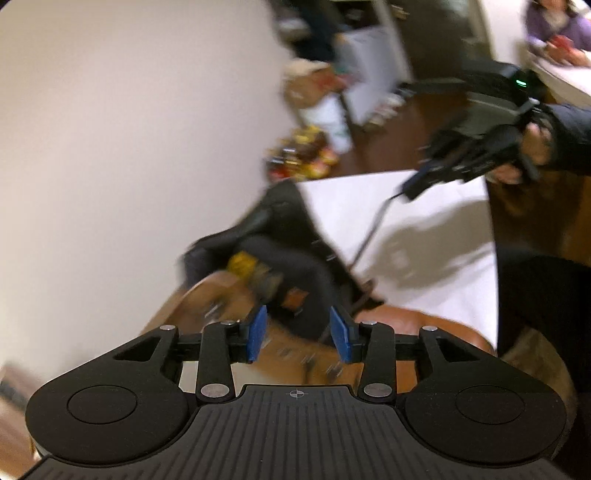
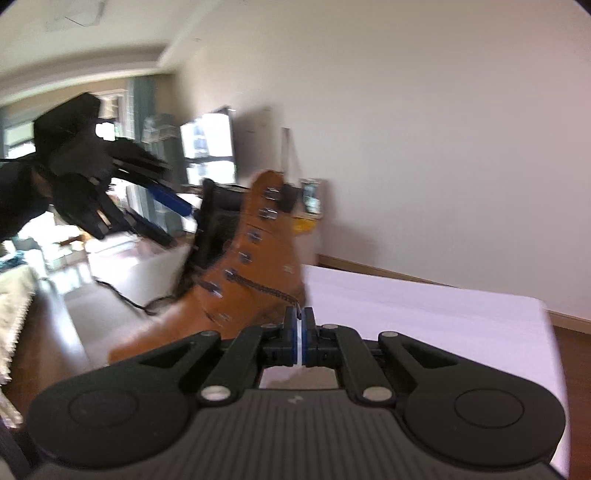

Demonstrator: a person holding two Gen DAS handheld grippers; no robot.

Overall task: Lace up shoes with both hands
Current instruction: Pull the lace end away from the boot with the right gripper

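Observation:
A brown leather boot [image 2: 258, 258] with metal eyelets and a black tongue stands on a white table [image 2: 424, 314]. A dark lace [image 2: 258, 288] runs from a lower eyelet straight into my right gripper [image 2: 300, 325], which is shut on it just beside the boot. In the left wrist view that lace [image 1: 369, 236] stretches taut from the boot [image 1: 399, 325] up to the right gripper [image 1: 406, 190]. My left gripper [image 1: 298, 332] hovers over the boot's open top, open, with nothing pinched between its blue pads. It shows blurred at the left of the boot [image 2: 173, 221]. Another lace end [image 2: 122, 295] trails loose.
The white table's [image 1: 424, 221] edge drops to a dark wood floor. Bags and clutter [image 1: 306, 147] sit on the floor by the wall. A person in a purple top [image 1: 554, 22] sits at another table far off. Bright windows [image 2: 207, 140] lie behind the boot.

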